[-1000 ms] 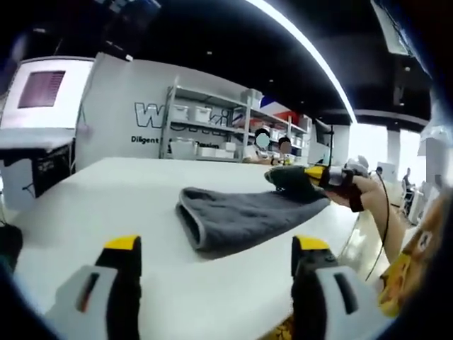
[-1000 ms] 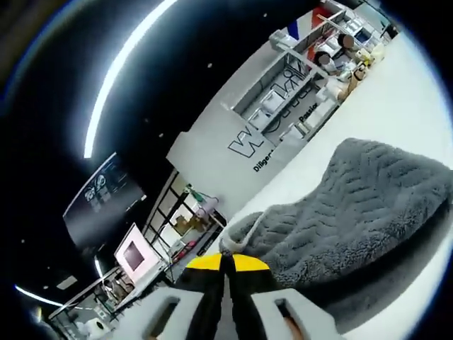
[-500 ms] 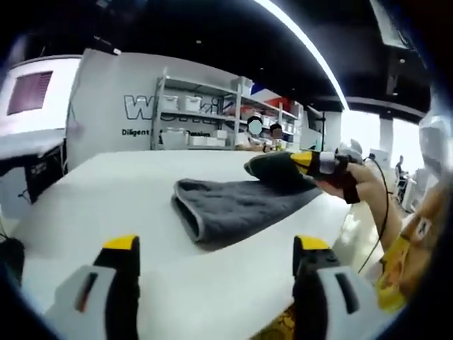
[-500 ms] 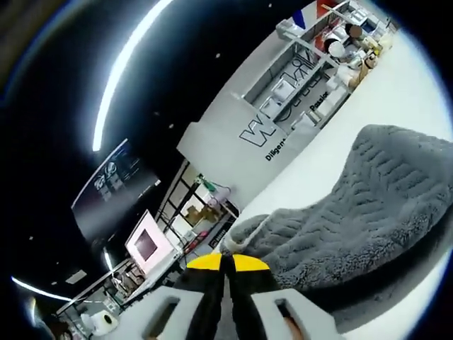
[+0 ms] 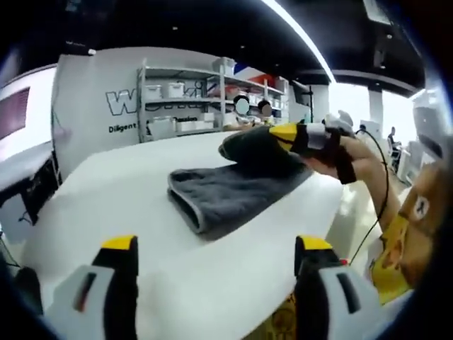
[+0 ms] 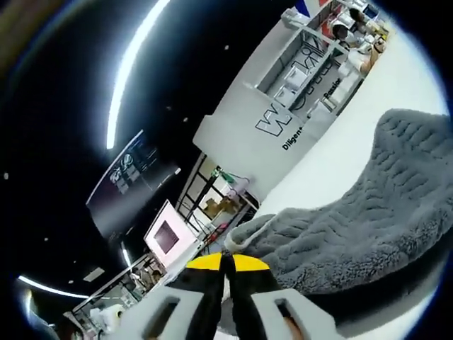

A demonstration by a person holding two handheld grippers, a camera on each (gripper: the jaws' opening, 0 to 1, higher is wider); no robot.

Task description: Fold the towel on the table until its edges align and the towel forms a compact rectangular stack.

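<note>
A dark grey towel (image 5: 226, 195) lies folded on the white table (image 5: 120, 191). Its right end is lifted and curled over. My right gripper (image 5: 287, 134), held in a hand, is shut on that raised edge, and comes into the left gripper view from the right. In the right gripper view the towel (image 6: 354, 227) spreads out from the closed yellow-tipped jaws of that gripper (image 6: 226, 258), with the pinched edge between them. My left gripper (image 5: 216, 248) hovers open over the near table edge, short of the towel, with nothing between its fingers.
Behind the table stand a white wall with lettering (image 5: 127, 106) and shelves with bins (image 5: 184, 106); people sit by them. The table's right edge (image 5: 333, 205) drops off near the holder's arm. A cable (image 5: 379, 184) hangs from the right gripper.
The right gripper has carried the lifted towel end leftward, over the flat part of the towel. The left gripper view has shifted; its gripper stays open.
</note>
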